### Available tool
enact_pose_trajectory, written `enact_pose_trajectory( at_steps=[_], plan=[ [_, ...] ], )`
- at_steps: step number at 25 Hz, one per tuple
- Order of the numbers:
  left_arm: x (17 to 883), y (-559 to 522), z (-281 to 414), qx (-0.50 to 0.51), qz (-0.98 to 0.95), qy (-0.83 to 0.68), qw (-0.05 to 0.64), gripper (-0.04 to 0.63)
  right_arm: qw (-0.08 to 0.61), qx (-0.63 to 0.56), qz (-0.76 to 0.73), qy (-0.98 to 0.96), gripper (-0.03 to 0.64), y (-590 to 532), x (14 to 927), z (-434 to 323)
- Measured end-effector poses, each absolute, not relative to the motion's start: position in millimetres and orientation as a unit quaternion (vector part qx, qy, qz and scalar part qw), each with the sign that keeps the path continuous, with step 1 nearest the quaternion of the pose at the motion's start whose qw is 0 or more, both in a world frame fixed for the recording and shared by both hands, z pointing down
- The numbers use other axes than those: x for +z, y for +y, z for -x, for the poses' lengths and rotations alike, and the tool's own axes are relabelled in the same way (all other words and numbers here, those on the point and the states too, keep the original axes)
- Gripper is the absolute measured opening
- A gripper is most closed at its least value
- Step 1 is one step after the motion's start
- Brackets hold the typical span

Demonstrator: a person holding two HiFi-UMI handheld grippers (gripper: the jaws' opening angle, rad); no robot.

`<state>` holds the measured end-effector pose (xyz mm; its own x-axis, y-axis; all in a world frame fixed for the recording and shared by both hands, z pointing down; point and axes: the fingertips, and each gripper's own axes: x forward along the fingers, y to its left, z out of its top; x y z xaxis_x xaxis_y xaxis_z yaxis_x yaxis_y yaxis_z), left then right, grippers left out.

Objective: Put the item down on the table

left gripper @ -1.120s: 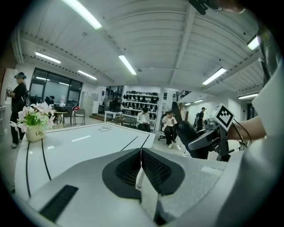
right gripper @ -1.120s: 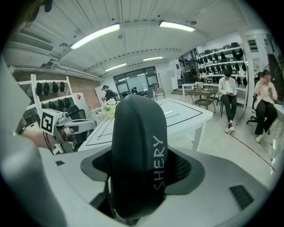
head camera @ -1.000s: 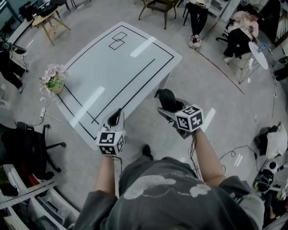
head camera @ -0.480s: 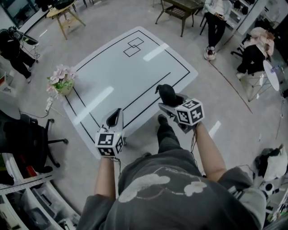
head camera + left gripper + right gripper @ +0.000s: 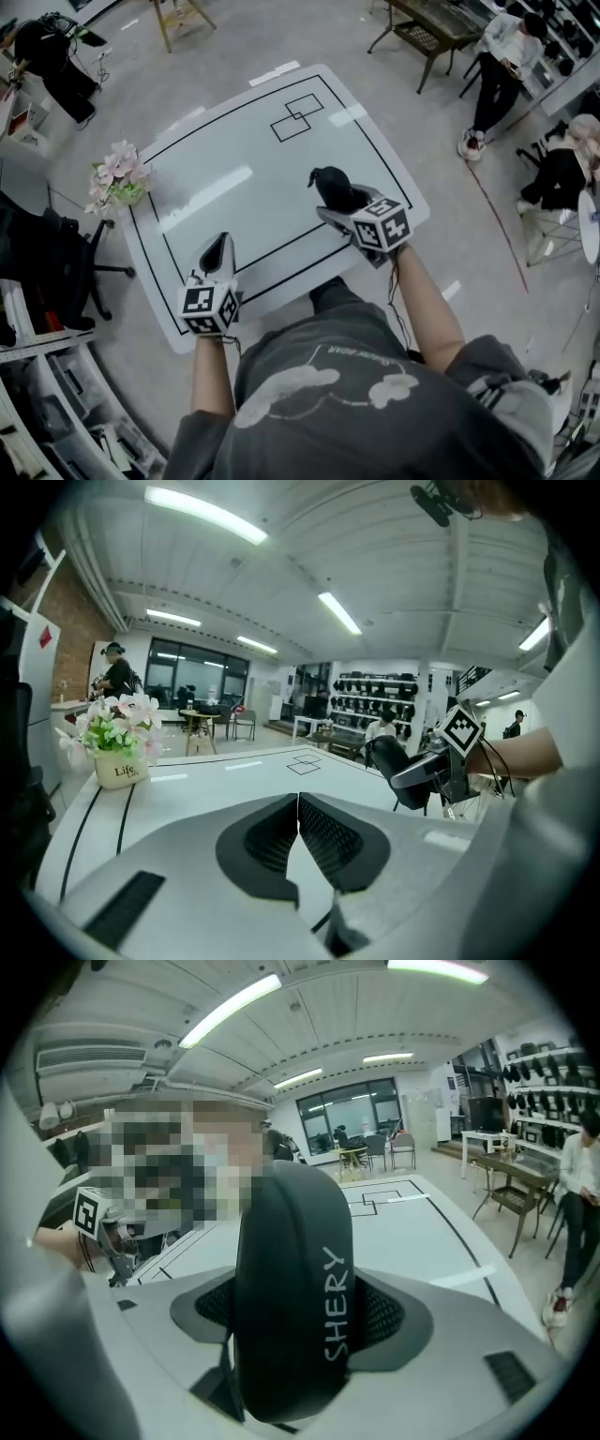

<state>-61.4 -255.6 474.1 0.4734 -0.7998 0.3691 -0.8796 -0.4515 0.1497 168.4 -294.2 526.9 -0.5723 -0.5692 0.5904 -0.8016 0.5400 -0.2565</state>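
Note:
A black oblong case [image 5: 328,186] printed "SHERY" [image 5: 291,1307] stands upright between the jaws of my right gripper [image 5: 334,199], which is shut on it over the near right part of the white table [image 5: 234,159]. The case fills the middle of the right gripper view, with both pads pressed on its sides. My left gripper [image 5: 218,247] hovers over the table's near left edge, its jaws closed together with nothing between them [image 5: 298,803]. In the left gripper view the right gripper [image 5: 433,769] and the case [image 5: 389,759] appear at the right.
The table carries black border lines and two overlapping squares [image 5: 297,116] at its far end. A pot of pink flowers [image 5: 117,178] sits at the table's left edge. An office chair [image 5: 56,272] stands to the left, and people [image 5: 497,66] and a bench are at the back right.
The person has stepped up to the table. Both grippers, earlier beyond its near edge, are now over the tabletop, and the right one still carries the black case.

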Motion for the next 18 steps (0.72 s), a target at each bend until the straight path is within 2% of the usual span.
enact_pose_trajectory(
  at_steps=[13,18],
  plan=[
    [459,-346,21,0.131,-0.792,-0.576,0.153,0.005,0.335,0.149,-0.247,-0.897,0.330,-424,532,-199],
    [457,-367,11,0.135,-0.781,-0.590,0.151,0.005,0.430,0.031,-0.177,-0.885,0.330,-462,544,-208]
  ],
)
